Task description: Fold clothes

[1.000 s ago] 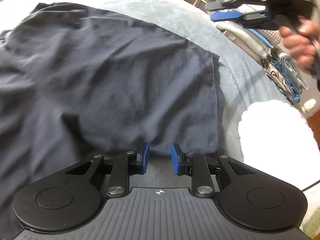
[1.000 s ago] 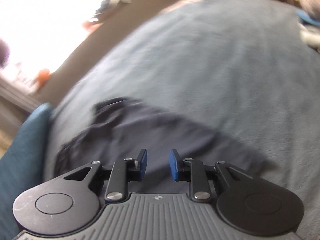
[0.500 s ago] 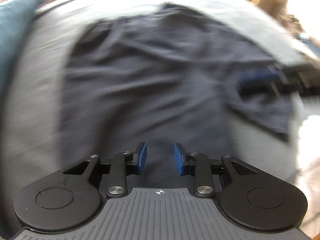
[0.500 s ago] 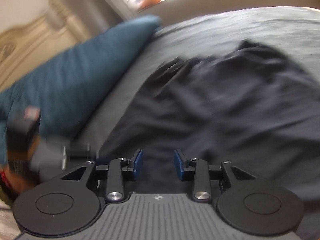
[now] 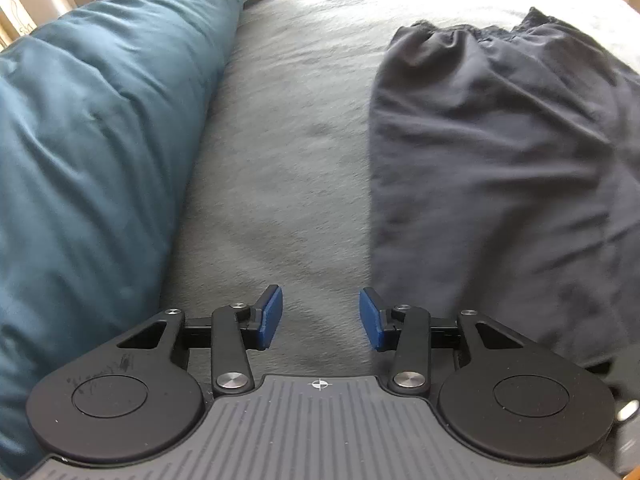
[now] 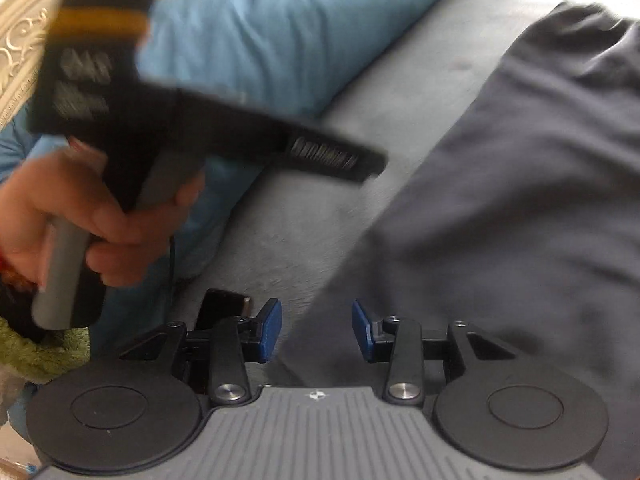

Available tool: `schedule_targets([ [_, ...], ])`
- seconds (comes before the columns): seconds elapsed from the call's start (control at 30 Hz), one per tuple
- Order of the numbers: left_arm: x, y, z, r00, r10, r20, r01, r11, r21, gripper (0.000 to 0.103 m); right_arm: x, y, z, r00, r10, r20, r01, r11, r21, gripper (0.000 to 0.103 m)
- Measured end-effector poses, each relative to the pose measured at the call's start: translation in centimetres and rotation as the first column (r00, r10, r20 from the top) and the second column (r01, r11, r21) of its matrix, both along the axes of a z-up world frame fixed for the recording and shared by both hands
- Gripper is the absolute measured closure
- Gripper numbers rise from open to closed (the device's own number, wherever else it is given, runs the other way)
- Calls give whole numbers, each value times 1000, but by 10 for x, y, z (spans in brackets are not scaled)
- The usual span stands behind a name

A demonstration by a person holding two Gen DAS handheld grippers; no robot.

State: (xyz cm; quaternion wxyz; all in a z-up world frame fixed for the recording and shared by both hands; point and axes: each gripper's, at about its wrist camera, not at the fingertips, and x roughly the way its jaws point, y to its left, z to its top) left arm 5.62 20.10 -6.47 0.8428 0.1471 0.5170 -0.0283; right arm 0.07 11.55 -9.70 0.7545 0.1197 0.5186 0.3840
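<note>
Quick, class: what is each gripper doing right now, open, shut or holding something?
Left gripper: open, holding nothing, over the grey fleece blanket.
Right gripper: open, holding nothing, at the edge of the dark navy fabric garment.

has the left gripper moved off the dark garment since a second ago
Yes. The left gripper was over the dark garment then; now it sits open over bare grey blanket, garment on its right, teal pillow on its left.
</note>
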Motion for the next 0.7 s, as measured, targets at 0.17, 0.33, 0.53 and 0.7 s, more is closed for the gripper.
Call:
schedule_targets([
  [0.17, 3, 7, -8, 1000, 13, -7, -13, 1000, 0, 60, -10, 35, -13, 1000, 24, 10, -23, 990, -136, 56],
  [0.33, 6, 9, -12, 1000, 20, -8, -20, 1000, 5, 60, -33, 62, -8, 984, 104, 147, -62, 962, -264, 36],
  [0.53, 5, 10, -13, 1000, 19, -3, -19, 1000, 9, 60, -49, 78, -12, 939, 214, 270, -93, 912, -401, 34],
  [0.7, 4, 11, -13, 1000, 26, -3, -26, 1000, 5, 60, -59, 84, -13, 905, 289, 311, -117, 873, -473, 34],
])
